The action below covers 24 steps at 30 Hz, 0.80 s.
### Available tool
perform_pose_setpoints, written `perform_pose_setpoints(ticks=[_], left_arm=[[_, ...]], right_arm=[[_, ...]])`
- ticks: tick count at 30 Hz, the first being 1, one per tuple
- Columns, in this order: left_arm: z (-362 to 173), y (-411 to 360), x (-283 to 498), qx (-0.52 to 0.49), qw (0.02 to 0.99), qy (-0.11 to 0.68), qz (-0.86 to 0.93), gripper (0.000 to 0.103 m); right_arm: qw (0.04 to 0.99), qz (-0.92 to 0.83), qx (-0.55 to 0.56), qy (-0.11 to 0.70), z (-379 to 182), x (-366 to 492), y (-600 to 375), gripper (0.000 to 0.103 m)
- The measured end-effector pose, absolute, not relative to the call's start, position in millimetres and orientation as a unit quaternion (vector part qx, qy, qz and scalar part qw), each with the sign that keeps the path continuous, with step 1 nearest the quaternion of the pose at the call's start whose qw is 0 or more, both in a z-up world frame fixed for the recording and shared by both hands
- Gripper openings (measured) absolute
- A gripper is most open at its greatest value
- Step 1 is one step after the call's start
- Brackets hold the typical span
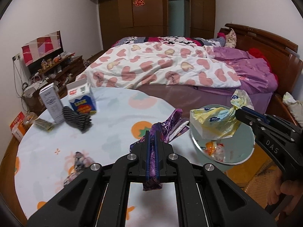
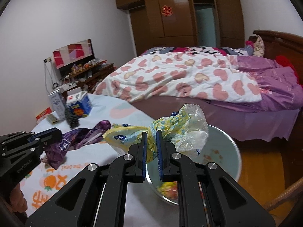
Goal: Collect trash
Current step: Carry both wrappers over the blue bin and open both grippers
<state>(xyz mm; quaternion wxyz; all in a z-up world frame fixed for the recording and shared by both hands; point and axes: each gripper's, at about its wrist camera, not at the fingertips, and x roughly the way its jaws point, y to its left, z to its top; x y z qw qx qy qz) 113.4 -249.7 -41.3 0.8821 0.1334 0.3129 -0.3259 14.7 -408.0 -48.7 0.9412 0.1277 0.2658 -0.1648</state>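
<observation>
My left gripper (image 1: 152,134) is shut on a crumpled purple foil wrapper (image 1: 170,126) and holds it above the table; the wrapper also shows in the right wrist view (image 2: 79,138). My right gripper (image 2: 151,132) is shut on a yellow and blue plastic bag (image 2: 170,128) and holds it over the round pale green trash bin (image 2: 223,143) beside the table. In the left wrist view the bag (image 1: 215,121) hangs above the bin (image 1: 244,147), which holds some orange and white wrappers.
A round table with a fruit-print cloth (image 1: 113,113) carries a milk carton (image 1: 82,98), a grey box (image 1: 52,102), a dark knitted glove (image 1: 77,119) and a small packet (image 1: 44,124). A bed (image 1: 170,66) lies behind, and a cluttered shelf (image 1: 55,66) stands at the left.
</observation>
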Motion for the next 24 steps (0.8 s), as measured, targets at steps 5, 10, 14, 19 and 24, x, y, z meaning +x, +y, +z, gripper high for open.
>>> perform_pose_setpoints(ticks=[5, 10, 14, 19, 24], left_arm=[[-40.8, -270.8, 104.2, 0.142, 0.877, 0.31, -0.338, 0.004], [-41.5, -289.0, 96.6, 0.147, 0.87, 0.311, -0.352, 0.004], [-43.9, -306.2, 89.6, 0.154, 0.864, 0.31, -0.365, 0.004], [-51.6, -326.4, 85.8, 0.16, 0.855, 0.319, -0.377, 0.004], [-60.8, -343.2, 84.3, 0.165, 0.847, 0.33, -0.382, 0.004]], right_arm=[[0.935, -0.186, 0.137, 0.27, -56.9, 2.1, -428.4, 0.01], [0.93, -0.2, 0.143, 0.273, -63.5, -8.1, -442.0, 0.01], [0.927, -0.21, 0.146, 0.274, -66.6, -13.5, -451.0, 0.01], [0.923, -0.219, 0.149, 0.28, -73.0, -18.4, -462.4, 0.01], [0.917, -0.227, 0.153, 0.289, -83.3, -21.3, -475.8, 0.01]])
